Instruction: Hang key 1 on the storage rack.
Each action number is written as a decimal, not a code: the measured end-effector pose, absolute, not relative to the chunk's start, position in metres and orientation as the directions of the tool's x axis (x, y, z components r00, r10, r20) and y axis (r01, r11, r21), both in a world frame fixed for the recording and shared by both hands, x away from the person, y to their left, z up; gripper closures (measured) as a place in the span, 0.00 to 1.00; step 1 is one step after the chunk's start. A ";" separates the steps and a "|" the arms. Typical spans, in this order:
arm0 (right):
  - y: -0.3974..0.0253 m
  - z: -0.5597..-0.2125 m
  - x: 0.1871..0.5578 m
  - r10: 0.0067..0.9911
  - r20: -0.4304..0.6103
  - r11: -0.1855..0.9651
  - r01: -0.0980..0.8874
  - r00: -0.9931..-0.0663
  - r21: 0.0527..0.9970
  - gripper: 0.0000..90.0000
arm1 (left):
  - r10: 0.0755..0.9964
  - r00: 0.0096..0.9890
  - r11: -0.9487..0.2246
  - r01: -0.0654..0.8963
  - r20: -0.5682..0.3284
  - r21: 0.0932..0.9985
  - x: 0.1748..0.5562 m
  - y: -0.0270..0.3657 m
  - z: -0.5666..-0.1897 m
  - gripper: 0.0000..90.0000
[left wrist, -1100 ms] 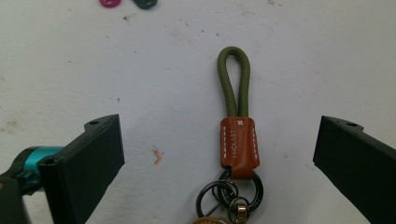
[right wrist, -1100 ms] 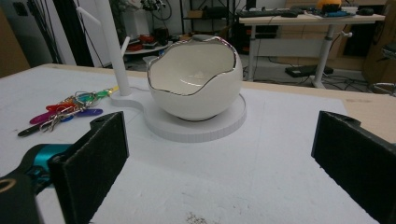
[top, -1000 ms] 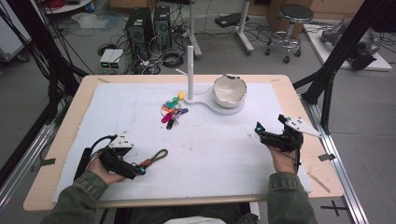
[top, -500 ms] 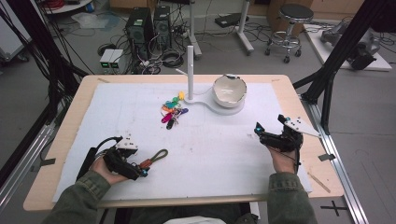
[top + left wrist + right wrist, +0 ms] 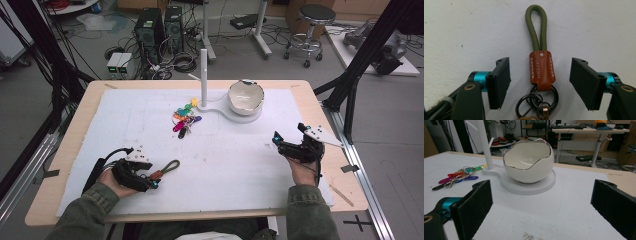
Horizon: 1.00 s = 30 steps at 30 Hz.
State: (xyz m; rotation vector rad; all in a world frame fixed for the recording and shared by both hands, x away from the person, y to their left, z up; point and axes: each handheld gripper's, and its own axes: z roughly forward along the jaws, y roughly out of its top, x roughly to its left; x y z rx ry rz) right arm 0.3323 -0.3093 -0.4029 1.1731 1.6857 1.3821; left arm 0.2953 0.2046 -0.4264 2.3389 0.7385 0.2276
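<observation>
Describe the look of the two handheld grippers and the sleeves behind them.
Both the left gripper and right gripper are black, with flat rectangular black pads, teal barrels behind the jaws, a grey three-cornered plate on top and a trailing black cable. Both sleeves are olive green.

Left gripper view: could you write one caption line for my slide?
Open left hand-held gripper straddling a keychain with olive cord loop and brown leather tab on the white table cover.
</observation>
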 end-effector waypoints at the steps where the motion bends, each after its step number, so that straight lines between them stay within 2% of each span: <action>1: -0.309 -0.403 0.332 0.921 0.051 0.043 0.231 -0.386 0.972 0.03 | 0.563 0.825 -0.617 0.449 -0.036 0.647 0.295 0.205 -0.426 0.40; 13: -0.310 -0.403 0.332 0.924 0.050 0.043 0.231 -0.380 0.972 0.03 | 0.541 0.841 -0.642 0.436 -0.030 0.631 0.294 0.202 -0.429 0.55; 21: -0.310 -0.403 0.332 0.923 0.047 0.047 0.231 -0.382 0.972 0.03 | 0.546 0.837 -0.643 0.437 -0.023 0.629 0.294 0.202 -0.430 0.72; 30: -0.310 -0.403 0.332 0.923 0.052 0.043 0.236 -0.381 0.971 0.03 | 0.542 0.840 -0.644 0.443 -0.037 0.623 0.296 0.204 -0.429 0.75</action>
